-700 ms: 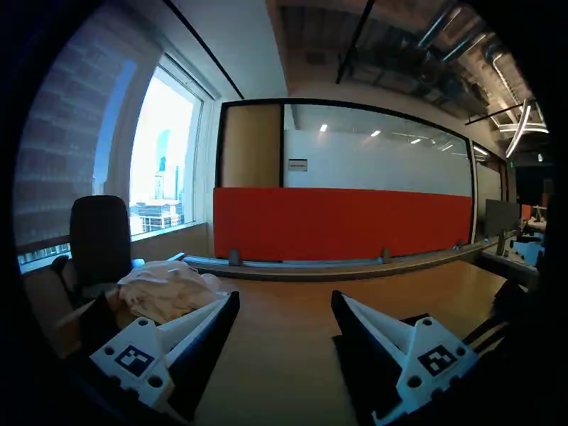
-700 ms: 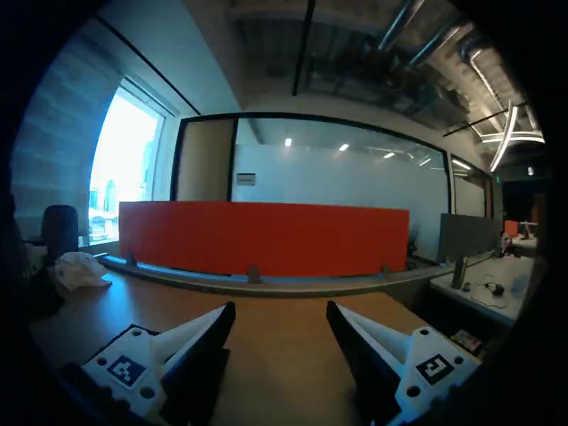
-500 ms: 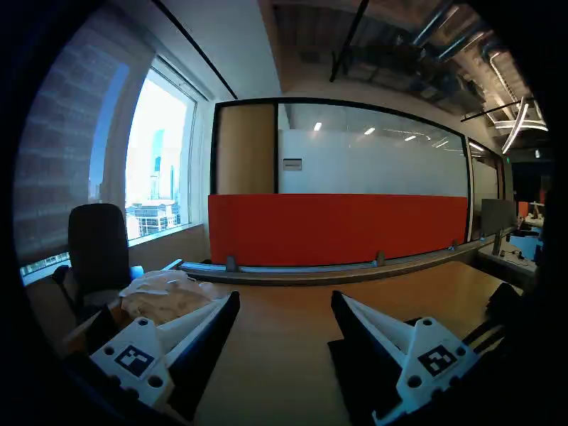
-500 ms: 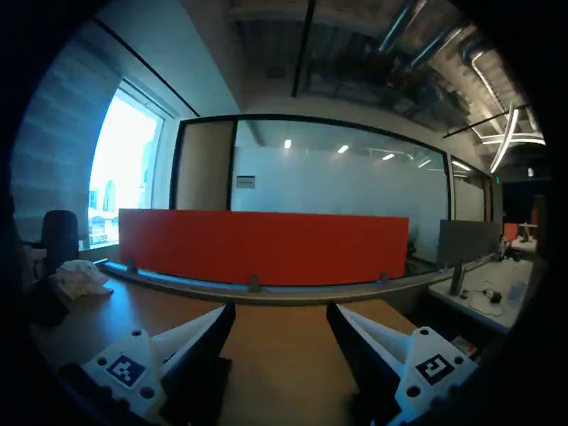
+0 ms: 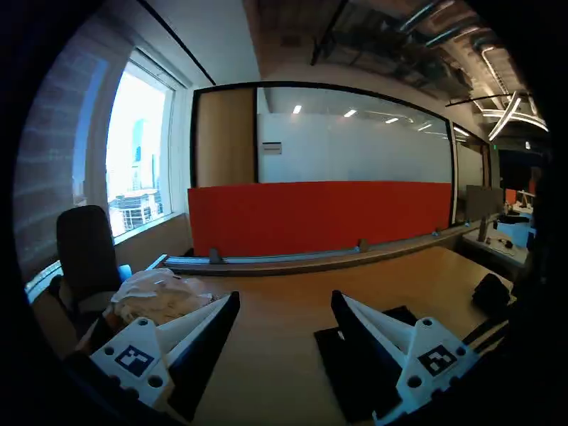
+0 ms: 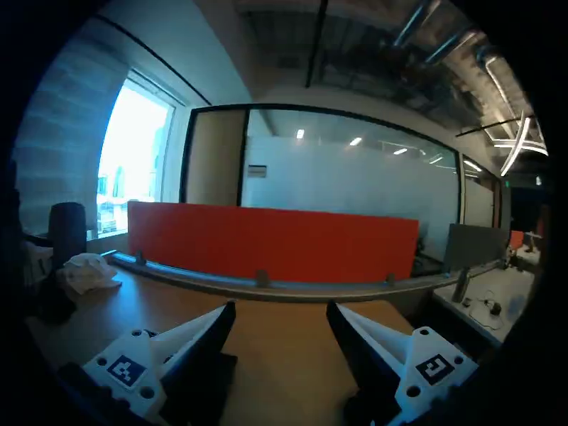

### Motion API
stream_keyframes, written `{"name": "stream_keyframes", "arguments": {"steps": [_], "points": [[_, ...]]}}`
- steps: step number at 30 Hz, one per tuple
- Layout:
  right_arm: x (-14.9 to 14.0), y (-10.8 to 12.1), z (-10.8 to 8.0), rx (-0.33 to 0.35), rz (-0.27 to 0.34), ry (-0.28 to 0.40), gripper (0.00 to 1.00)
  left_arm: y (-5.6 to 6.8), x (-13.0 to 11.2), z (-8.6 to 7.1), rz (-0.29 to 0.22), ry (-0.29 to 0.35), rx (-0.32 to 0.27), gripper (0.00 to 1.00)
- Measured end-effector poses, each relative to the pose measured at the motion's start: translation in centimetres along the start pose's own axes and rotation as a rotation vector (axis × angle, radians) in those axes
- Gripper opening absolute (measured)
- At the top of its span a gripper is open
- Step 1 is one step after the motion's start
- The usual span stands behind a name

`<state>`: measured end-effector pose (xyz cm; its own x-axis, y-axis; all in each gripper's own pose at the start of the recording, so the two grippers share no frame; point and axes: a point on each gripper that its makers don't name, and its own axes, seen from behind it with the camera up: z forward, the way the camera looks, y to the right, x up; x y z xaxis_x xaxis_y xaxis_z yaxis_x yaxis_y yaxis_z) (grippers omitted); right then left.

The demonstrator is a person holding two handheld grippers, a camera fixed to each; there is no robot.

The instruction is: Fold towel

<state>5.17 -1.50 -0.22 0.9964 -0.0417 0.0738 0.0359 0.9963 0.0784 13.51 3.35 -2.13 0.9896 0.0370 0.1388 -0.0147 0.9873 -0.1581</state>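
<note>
With the left claw (image 5: 284, 295) and right claw (image 6: 280, 305) held wide and empty, the crumpled towel (image 5: 157, 295) may be grabbed in a bunch and folded crooked.

- I'm seeing a cream-white towel (image 5: 160, 298).
- My left gripper (image 5: 284, 294) is showing white, with black-and-white square-patterned tags (image 5: 135, 360).
- An orange-red divider (image 5: 319, 216) is glowing behind the tan wooden desk (image 5: 284, 344).
</note>
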Motion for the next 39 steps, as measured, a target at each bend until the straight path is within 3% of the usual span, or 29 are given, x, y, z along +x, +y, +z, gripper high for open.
{"name": "stream_keyframes", "arguments": {"steps": [8, 12, 26, 39], "points": [[-1.4, -3.9, -0.6, 0.191, -0.059, -0.122, 0.99, 3.4, -0.9, -0.2, 0.046, -0.095, -0.181, 0.96], [-2.0, -5.3, -0.9, 0.259, -0.081, -0.165, 0.99, 4.5, -1.4, -0.3, 0.066, -0.128, -0.240, 0.96], [-5.2, -8.7, -1.5, 0.419, -0.176, -0.292, 0.99, 6.2, -4.5, 0.1, 0.102, -0.218, -0.345, 0.96], [-8.4, -9.4, -1.7, 0.485, -0.207, -0.367, 1.00, 7.4, -8.0, 0.5, 0.133, -0.284, -0.403, 0.96]]}}
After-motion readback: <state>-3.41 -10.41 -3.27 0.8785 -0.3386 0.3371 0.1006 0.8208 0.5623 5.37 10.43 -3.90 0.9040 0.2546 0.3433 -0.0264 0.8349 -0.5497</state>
